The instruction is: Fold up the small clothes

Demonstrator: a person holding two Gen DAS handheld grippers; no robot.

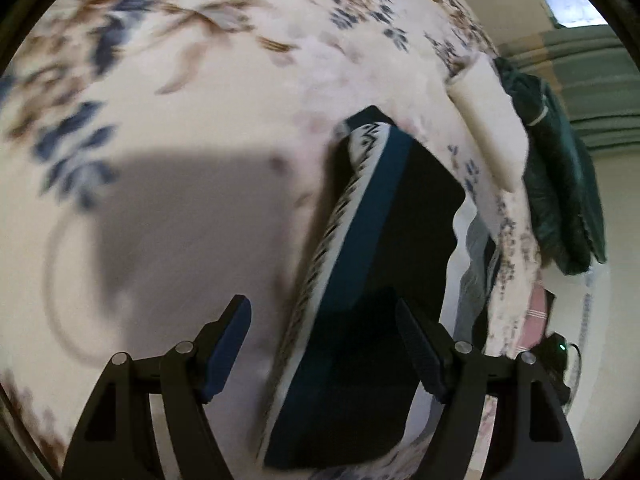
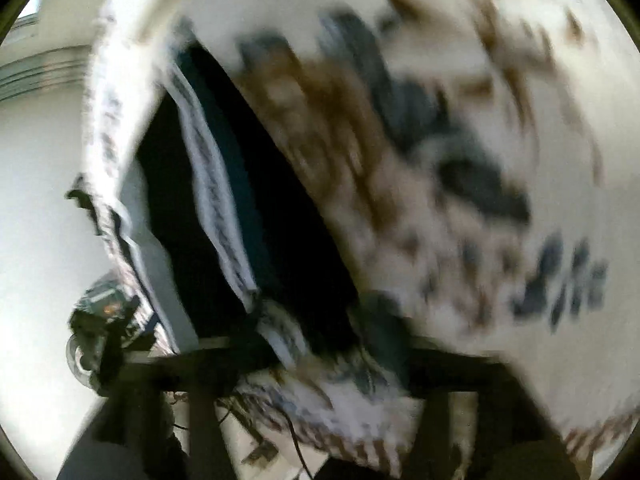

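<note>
A folded dark garment (image 1: 400,220) with a teal band and a white patterned waistband lies on the floral bedspread (image 1: 180,80). My left gripper (image 1: 320,308) hovers over its near end, open. The right finger (image 1: 420,352) is above the dark cloth and the left finger (image 1: 228,352) above bare bedspread; neither pad presses on anything. The right wrist view is badly blurred. There the same garment (image 2: 248,200) runs from the upper left to my right gripper (image 2: 316,340), whose dark fingers stand wide apart, open, around the garment's near corner.
The bedspread's edge (image 1: 508,240) drops off at the right. A dark green cloth (image 1: 560,180) lies past a cream roll (image 1: 488,128). Below the edge are a pink striped cloth (image 1: 532,320) and a black device (image 1: 558,350). The device (image 2: 100,320) sits on pale floor.
</note>
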